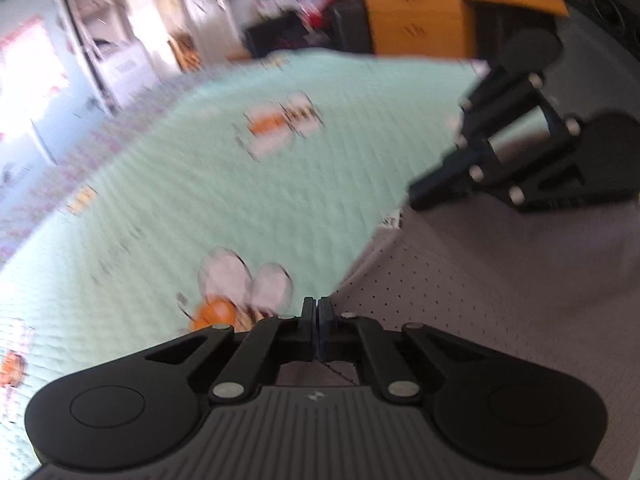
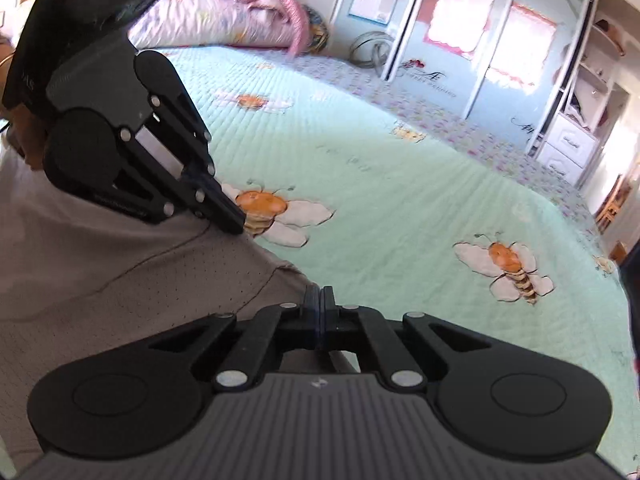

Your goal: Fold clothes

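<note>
A grey perforated garment (image 1: 500, 280) lies on the mint bee-print bedspread (image 1: 224, 200). My left gripper (image 1: 318, 304) is shut on the garment's edge at the boundary with the bedspread. In this blurred view my right gripper (image 1: 418, 196) shows at the right, shut on the same edge farther along. In the right wrist view the garment (image 2: 100, 264) fills the lower left, my right gripper (image 2: 319, 294) is shut on its hem, and my left gripper (image 2: 236, 222) pinches the edge at upper left.
Pillows and a pink blanket (image 2: 240, 12) lie at the bed's head. Mirrored wardrobe doors (image 2: 480, 52) and white shelves (image 2: 580, 112) stand beyond the bed. A wooden desk (image 1: 440, 16) stands behind the bed in the left wrist view.
</note>
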Motion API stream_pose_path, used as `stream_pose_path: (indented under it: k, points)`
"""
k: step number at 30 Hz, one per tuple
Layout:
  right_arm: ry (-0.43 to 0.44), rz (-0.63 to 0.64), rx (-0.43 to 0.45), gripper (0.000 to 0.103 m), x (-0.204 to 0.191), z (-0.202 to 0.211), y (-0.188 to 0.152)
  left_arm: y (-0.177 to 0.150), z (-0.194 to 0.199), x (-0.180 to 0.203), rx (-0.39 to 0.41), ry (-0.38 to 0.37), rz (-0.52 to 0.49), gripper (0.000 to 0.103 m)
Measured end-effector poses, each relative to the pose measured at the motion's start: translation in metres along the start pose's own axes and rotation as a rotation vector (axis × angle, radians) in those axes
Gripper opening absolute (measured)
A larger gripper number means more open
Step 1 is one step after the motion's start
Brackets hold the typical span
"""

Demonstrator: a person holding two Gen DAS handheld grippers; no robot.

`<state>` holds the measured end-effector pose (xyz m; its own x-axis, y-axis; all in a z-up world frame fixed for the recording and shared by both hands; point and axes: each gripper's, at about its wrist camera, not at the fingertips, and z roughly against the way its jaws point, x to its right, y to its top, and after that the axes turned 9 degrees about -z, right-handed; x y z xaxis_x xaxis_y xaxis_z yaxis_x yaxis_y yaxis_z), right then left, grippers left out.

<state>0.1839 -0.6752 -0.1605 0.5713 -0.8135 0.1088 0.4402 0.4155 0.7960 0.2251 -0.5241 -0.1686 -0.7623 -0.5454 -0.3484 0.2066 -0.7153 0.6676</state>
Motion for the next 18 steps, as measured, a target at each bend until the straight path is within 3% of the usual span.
stream_pose_path:
  k: [5, 7, 8, 10, 12, 16, 18]
  points:
    - [0.024, -0.092, -0.102, 0.002, 0.014, -0.035, -0.026, -0.009, -0.028, 0.01, -0.088, -0.014, -0.033, 0.001]
    - [0.045, -0.167, -0.07, 0.007, 0.021, -0.032, -0.031, -0.015, -0.035, 0.018, -0.118, -0.018, -0.048, 0.001]
    - [0.068, -0.221, -0.051, 0.012, 0.027, -0.027, -0.032, -0.016, -0.031, 0.018, -0.109, -0.018, -0.041, 0.001]
    - [0.072, -0.301, 0.0, 0.042, 0.037, -0.007, -0.036, -0.015, -0.023, 0.016, -0.093, -0.017, -0.014, 0.006]
    - [0.04, -0.358, 0.049, 0.047, 0.045, 0.015, -0.04, -0.014, -0.014, 0.013, -0.088, 0.001, 0.014, 0.007]
    - [-0.046, -0.556, 0.142, 0.047, 0.068, 0.059, -0.059, -0.008, 0.013, 0.015, -0.028, 0.043, 0.073, 0.027]
    - [0.016, -0.702, 0.203, 0.047, 0.077, 0.076, -0.074, -0.007, 0.02, 0.018, 0.007, -0.016, 0.128, 0.039]
